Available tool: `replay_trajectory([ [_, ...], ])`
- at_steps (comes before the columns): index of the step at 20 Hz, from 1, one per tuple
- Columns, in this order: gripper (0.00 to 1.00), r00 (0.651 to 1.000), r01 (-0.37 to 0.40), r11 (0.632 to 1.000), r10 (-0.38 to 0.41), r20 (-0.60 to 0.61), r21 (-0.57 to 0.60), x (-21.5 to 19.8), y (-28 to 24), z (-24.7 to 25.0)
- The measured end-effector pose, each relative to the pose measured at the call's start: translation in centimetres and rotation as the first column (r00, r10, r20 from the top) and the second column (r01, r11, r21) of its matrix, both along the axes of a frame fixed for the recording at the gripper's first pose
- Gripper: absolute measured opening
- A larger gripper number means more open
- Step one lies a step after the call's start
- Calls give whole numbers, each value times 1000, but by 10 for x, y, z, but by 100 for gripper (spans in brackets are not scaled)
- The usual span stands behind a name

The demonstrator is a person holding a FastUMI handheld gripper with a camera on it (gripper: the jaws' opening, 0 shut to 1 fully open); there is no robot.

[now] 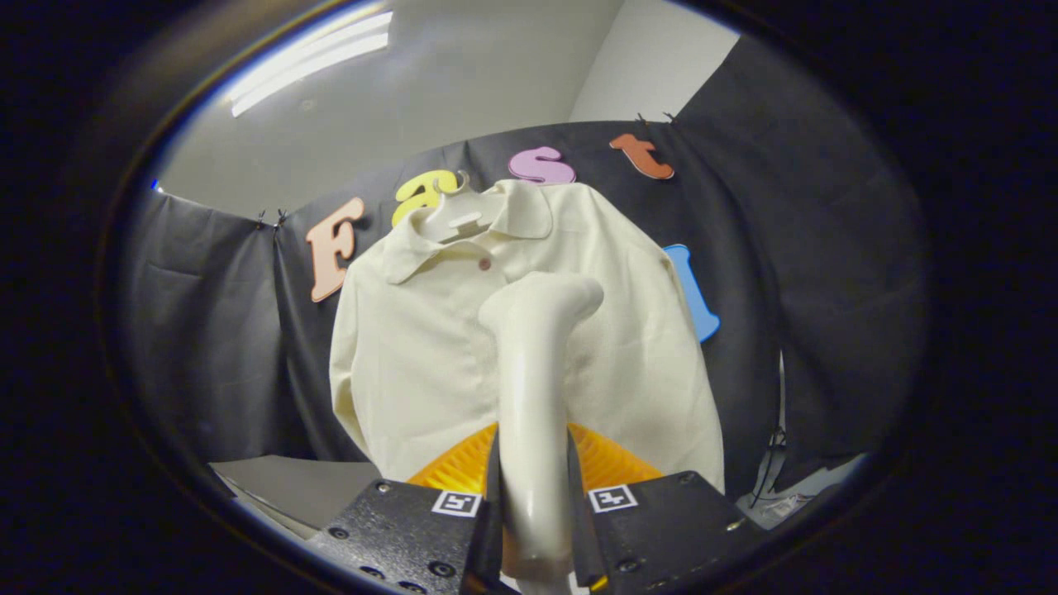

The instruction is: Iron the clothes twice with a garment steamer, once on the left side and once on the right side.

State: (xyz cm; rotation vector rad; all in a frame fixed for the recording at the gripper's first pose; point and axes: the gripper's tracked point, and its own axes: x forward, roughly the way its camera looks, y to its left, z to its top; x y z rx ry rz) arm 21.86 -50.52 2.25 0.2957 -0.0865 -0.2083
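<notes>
The gripper (536, 529) has its two fingers closed tight on the pale handle of the garment steamer (533, 388), one finger pressing each side, and the steamer stands up between them with its bent head tipped toward the shirt (430, 355). That shirt — a cream, collared thing with a small dark button near the neck — hangs on a light hanger (455, 216) against the booth's dark cloth wall, just beyond the steamer's head; whether the head is touching the fabric or only hovering in front of it I cannot tell from here. The steamer looks like smooth, hard plastic, so I'd judge it stiff but a bit slippery, and top-heavy enough to want to swing if held loosely; the hold low on the handle seems the sensible place. The shirt, by contrast, is soft and light and will likely sway or push back on its hanger under any firm press. Below the steamer, just ahead of the fingers, sits a ribbed orange piece (612, 463) — possibly a base or stand, though I can't tell what it is or whether it holds anything.
</notes>
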Motion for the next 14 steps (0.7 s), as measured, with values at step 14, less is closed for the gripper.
replay_trajectory([
  [14, 33, 997, -39, 996, 33, 76, 83, 44, -45, 32],
])
